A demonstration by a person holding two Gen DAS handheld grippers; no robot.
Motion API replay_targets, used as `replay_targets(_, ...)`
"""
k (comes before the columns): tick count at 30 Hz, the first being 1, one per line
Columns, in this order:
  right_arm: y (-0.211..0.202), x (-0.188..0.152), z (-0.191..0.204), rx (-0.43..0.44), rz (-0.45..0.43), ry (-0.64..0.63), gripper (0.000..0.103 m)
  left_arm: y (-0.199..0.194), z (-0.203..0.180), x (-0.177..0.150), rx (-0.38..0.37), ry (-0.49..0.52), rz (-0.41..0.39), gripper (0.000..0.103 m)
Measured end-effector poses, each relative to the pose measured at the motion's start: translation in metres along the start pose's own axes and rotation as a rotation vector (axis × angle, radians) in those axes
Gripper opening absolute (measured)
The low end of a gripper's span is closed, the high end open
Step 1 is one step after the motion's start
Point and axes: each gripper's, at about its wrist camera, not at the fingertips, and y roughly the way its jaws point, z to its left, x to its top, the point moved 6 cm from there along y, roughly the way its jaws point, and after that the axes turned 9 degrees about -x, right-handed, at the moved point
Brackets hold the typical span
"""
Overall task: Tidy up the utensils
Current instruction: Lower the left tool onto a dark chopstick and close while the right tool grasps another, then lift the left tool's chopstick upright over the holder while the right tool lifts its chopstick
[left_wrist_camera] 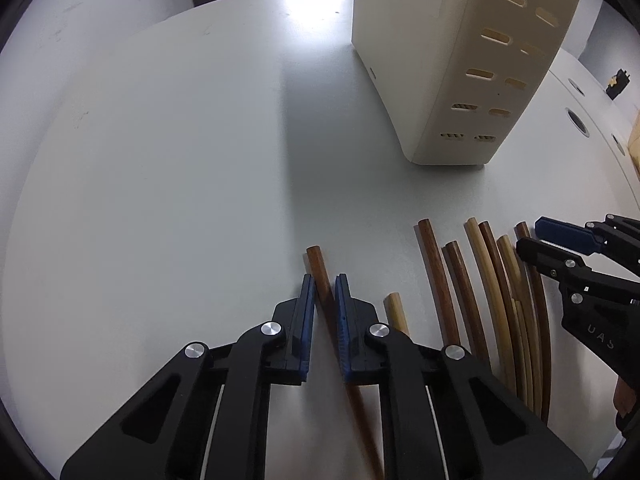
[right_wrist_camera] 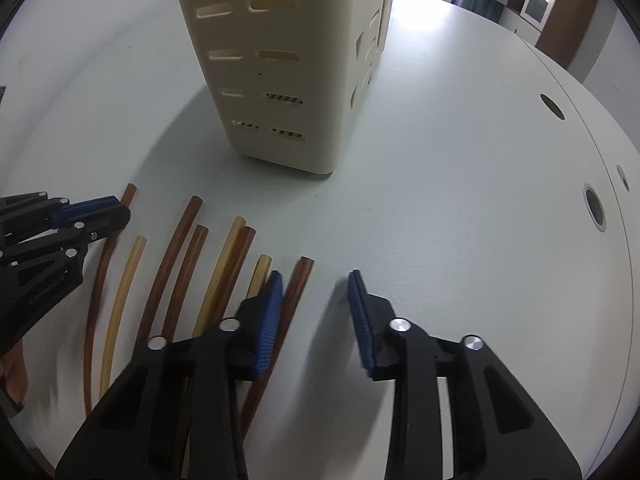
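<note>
- Gripping one dark chopstick, the left claw has its blue pads pressed nearly together on the stick, which lies at the left end of the row on the tabletop.
- The right claw is spread wide and holds nothing; its left pad is just beside another dark chopstick at the right end of the row.
- The rest of the chopsticks, dark and pale, lie fanned out between the two claws, in front of the cream holder.
- The step looks like picking up sticks for the holder; next the left stick likely needs lifting, tipping upright and lowering into the holder's top.
- Only the right view shows the holder's long slotted side and the whole fan; only the left view shows the pinch itself.
- Neither view shows the holder's top opening.
</note>
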Motion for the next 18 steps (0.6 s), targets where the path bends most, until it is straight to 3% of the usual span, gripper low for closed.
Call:
replay_targets(4, -0.002, 0.001, 0.005, 0.020, -0.009, 0.010, 0.008, 0.005, 0.000, 0.002, -0.004, -0.002, -0.006, 0.007)
replay_targets(9, -0.009, 0.001, 0.000, 0.082, -0.027, 0.068, 0.008, -0.001, 0.015, 0.002, -0.031, -0.012, -0.030, 0.007)
replay_targets(18, -0.079, 0.022, -0.010, 0.151, -0.240, 0.138, 0.008, -0.066, 0.000, 0.020, -0.068, 0.028, -0.232, 0.007)
